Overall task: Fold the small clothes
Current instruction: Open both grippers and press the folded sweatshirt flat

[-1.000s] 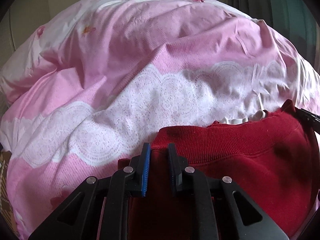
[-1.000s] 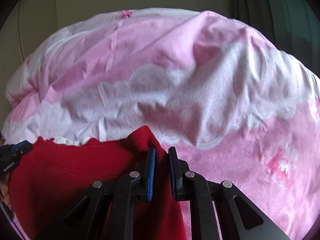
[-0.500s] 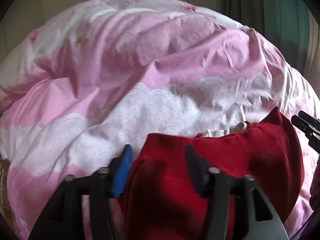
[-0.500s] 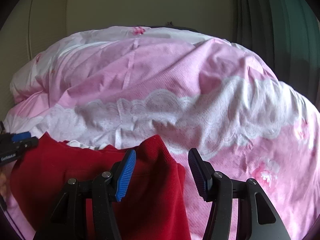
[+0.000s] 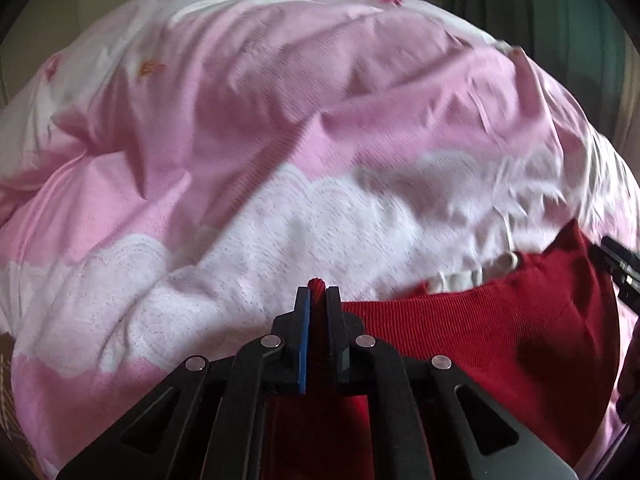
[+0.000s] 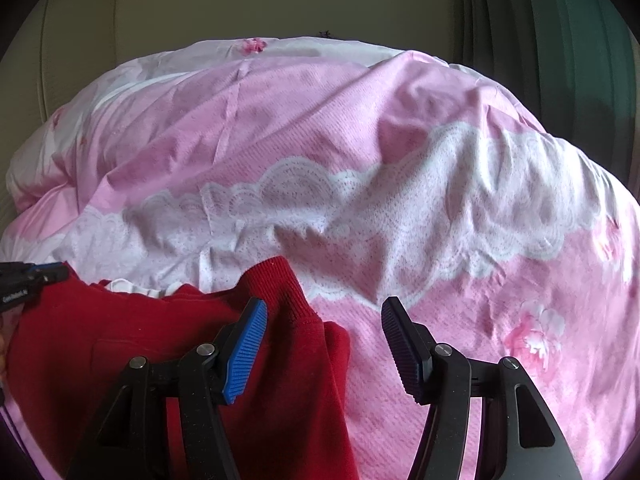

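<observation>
The left tool (image 5: pixel 318 300) is clenched on a pinched corner of the red garment (image 5: pixel 500 344), a tuft of red knit poking out past its pads. The right tool (image 6: pixel 322 344) is opening, its jaws apart, with the garment's other corner lying loose between them, nearer the blue pad. The garment lies on a rumpled pink and white quilt (image 6: pixel 360 184) on the bed, white lining at its far edge. Beyond hang green curtains (image 6: pixel 568 40).
</observation>
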Available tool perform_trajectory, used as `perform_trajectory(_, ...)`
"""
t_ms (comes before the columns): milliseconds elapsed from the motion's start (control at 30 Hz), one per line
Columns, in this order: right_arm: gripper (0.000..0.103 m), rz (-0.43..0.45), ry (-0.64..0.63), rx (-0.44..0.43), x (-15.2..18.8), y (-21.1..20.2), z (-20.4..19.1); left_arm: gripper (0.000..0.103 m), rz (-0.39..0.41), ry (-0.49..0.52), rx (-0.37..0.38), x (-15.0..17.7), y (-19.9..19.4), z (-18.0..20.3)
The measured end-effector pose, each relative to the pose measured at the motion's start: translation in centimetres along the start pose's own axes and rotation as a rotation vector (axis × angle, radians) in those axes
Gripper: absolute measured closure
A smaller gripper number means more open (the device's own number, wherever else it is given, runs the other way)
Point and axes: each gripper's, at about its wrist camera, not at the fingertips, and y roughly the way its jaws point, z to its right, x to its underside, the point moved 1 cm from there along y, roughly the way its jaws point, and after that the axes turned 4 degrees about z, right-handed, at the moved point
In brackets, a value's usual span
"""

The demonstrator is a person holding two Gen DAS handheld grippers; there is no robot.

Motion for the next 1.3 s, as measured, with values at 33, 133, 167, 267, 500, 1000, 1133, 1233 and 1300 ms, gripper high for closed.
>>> perform_trajectory(33,0.043,-0.005,-0.001,-0.006,0.0,0.2,-0.1,0.094,-0.004,0.006,-0.004,0.0,0.2,0.1)
perform_trajectory(133,0.044,-0.022,-0.008,-0.013,0.3,0.7,-0.5,0.094,-0.021,0.033,-0.028,0.3,1.3,0.4)
perform_trajectory(167,0.044,-0.024,-0.009,-0.008,0.4,0.9,-0.6,0.094,-0.033,0.03,-0.03,0.5,1.8,0.4)
perform_trajectory(267,0.044,-0.054,0.001,0.002,0.6,1.8,-0.4,0.093,-0.048,0.033,-0.027,0.8,2.2,0.7)
perform_trajectory(500,0.082,-0.084,-0.007,-0.019,0.9,3.8,-0.5,0.089,-0.043,0.043,-0.038,0.5,1.8,1.2)
perform_trajectory(1000,0.046,0.018,0.012,-0.033,-0.1,-3.9,-1.0,0.065,0.057,-0.02,-0.059,4.0,-7.9,1.3)
perform_trajectory(1133,0.034,0.058,0.015,-0.033,1.3,-8.9,-0.9,0.063,0.064,-0.027,-0.083,6.7,-11.4,2.0)
perform_trajectory(1233,0.034,0.073,0.055,-0.034,2.7,-12.4,0.2,0.06,0.069,-0.037,-0.09,9.0,-14.1,3.1)
perform_trajectory(1300,0.032,0.077,0.101,-0.04,3.8,-14.4,1.1,0.055,0.081,-0.045,-0.097,10.7,-15.8,4.0)
